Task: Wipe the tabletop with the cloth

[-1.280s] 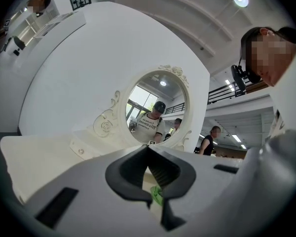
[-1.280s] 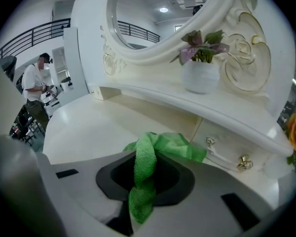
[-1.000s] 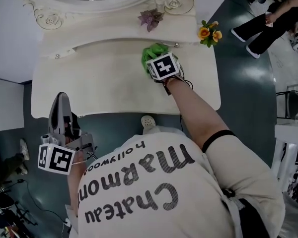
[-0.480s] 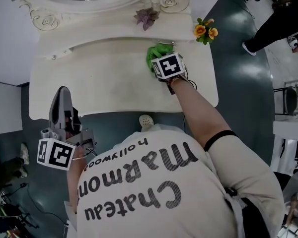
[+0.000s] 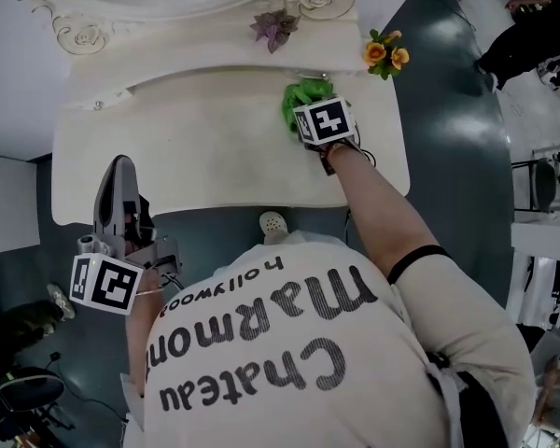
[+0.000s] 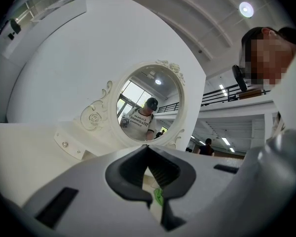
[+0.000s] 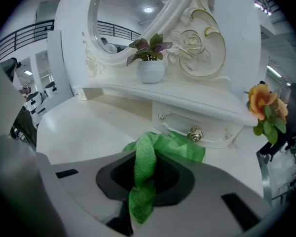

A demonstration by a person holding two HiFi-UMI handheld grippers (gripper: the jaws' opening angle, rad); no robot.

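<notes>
Wiping looks partway: the right gripper [image 7: 144,189] pinches the cloth [image 7: 180,146] in its fingers on the surface [image 5: 187,147] just before the drawer knob [image 7: 195,133]; the left gripper [image 5: 119,171], well away from that knob, has fingers pressed together, empty

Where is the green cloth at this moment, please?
The green cloth is clamped in the right claw, on the tabletop's far right in the head view, just before the drawer knob and near the orange flowers.
</notes>
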